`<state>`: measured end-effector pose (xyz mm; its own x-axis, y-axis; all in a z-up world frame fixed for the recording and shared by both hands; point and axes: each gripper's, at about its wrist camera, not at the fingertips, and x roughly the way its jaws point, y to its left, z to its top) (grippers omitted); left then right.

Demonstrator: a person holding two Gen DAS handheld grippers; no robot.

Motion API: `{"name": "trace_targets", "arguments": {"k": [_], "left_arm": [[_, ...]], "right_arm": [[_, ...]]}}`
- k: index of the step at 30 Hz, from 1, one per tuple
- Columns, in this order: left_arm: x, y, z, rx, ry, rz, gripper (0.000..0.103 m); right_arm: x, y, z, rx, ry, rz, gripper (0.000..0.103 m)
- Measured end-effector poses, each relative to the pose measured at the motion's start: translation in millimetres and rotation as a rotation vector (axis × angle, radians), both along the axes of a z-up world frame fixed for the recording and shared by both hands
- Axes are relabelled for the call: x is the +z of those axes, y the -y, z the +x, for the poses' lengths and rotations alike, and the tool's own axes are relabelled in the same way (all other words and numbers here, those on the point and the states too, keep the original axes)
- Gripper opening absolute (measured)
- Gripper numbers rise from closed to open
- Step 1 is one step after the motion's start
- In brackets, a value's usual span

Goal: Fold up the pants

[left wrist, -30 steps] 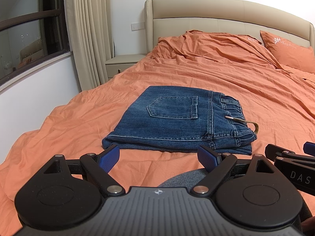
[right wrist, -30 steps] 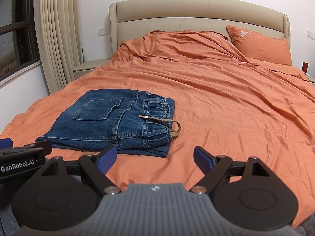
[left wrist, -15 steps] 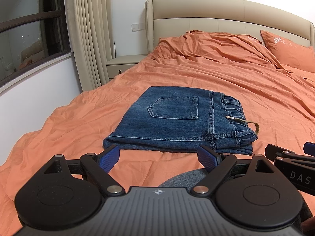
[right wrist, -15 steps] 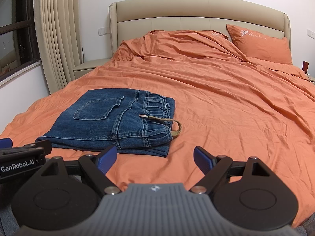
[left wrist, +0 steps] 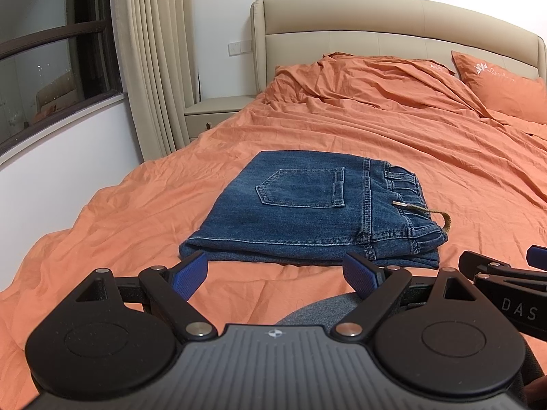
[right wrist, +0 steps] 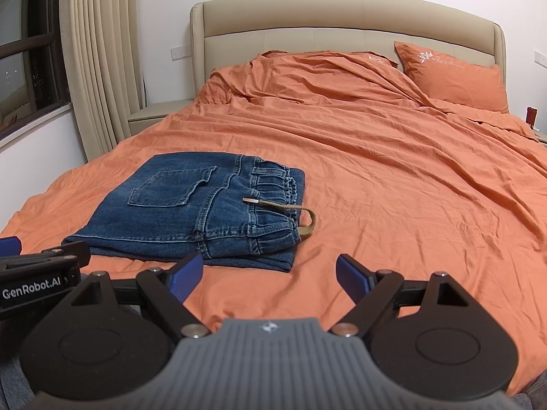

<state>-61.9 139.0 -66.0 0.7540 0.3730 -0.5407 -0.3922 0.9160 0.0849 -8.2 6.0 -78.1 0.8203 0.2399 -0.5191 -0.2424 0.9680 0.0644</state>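
Observation:
The blue denim pants [left wrist: 307,208] lie folded into a flat rectangle on the orange bed, back pocket up, with a tan drawstring [left wrist: 430,213] hanging off the waistband at the right. They also show in the right wrist view [right wrist: 201,212]. My left gripper [left wrist: 275,273] is open and empty, just short of the pants' near edge. My right gripper [right wrist: 270,275] is open and empty, near the pants' near right corner. Each gripper appears at the edge of the other's view.
The orange bedsheet [right wrist: 393,177] covers the whole bed, rumpled near the beige headboard [right wrist: 342,20]. An orange pillow [right wrist: 454,75] lies at the far right. A beige nightstand [left wrist: 218,112], curtain and window stand at the left.
Both grippers stay open and nearly still; the views have shifted only slightly. The pants have not moved.

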Motion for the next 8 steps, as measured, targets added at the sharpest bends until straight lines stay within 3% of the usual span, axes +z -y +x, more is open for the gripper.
{"name": "trace_targets", "arguments": {"k": [8], "left_arm": [[2.1, -3.0, -0.2, -0.004, 0.003, -0.001, 0.103]], "right_arm": [[-3.2, 0.6, 0.4, 0.005, -0.004, -0.001, 0.081]]}}
